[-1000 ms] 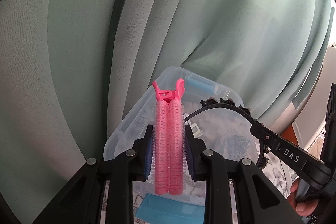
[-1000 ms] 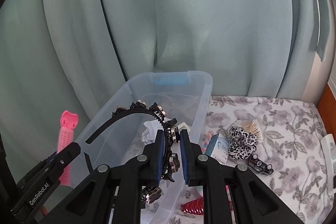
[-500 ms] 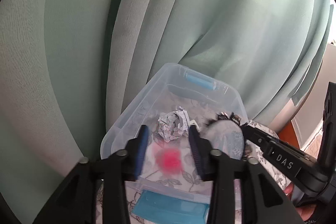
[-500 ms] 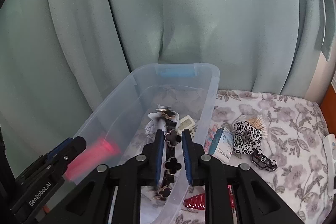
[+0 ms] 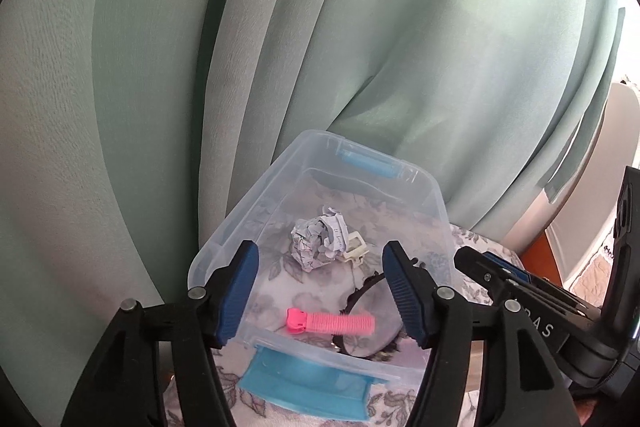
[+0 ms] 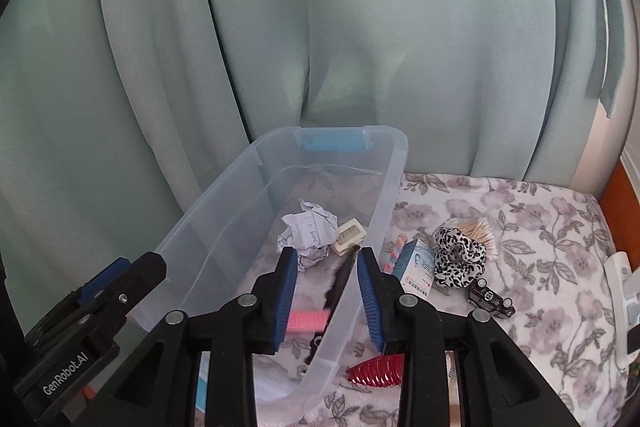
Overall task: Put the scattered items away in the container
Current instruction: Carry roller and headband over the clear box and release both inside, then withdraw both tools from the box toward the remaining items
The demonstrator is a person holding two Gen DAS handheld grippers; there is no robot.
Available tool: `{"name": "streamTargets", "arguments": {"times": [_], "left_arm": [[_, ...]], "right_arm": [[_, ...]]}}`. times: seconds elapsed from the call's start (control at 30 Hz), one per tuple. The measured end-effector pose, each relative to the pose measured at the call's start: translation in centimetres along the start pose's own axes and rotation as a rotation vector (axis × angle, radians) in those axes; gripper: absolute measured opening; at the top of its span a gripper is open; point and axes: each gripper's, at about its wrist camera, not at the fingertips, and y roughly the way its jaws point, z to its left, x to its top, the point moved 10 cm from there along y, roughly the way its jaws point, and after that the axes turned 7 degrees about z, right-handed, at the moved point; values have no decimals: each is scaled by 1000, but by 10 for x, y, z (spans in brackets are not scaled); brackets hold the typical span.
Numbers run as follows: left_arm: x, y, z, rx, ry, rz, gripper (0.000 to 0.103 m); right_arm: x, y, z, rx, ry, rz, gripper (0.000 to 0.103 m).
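A clear plastic bin (image 5: 256,199) (image 6: 394,163) with blue latches stands against the curtain. In it lie a crumpled paper ball (image 5: 316,239) (image 6: 308,231), a cream clip (image 5: 354,247) (image 6: 350,235) and a pink hair-roller clip (image 5: 332,323) (image 6: 308,321). My left gripper (image 5: 320,293) hangs over the bin, its jaws opening with nothing between them. My right gripper (image 6: 328,303) is beside it over the bin's right wall, jaws opening. A black studded headband (image 6: 340,281) (image 5: 368,285) shows blurred between them, free of the pads and reaching the bin floor.
On the flowered cloth right of the bin lie a blue-white box (image 6: 416,267), a leopard scrunchie (image 6: 460,255), a bunch of wooden sticks (image 6: 480,229), a black toy car (image 6: 490,299) and a red claw clip (image 6: 376,373). A white remote (image 6: 622,279) lies at the right edge.
Both grippers went from shut to open. The pink roller clip left the left jaws and fell to the bin floor. The headband slipped out of the right jaws into the bin.
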Motion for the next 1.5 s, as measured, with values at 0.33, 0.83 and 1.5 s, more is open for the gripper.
{"name": "streamTargets", "arguments": {"times": [0.33, 0.83, 1.5], "left_arm": [[-3, -34, -34, -7, 58, -36, 77], [-13, -98, -92, -12, 195, -115, 85], [-42, -143, -170, -10, 340, -162, 90]], "right_arm": [[-12, -41, 3, 17, -17, -33, 54], [-33, -122, -31, 19, 37, -162, 81], [-66, -192, -101, -10, 174, -274, 103]]}}
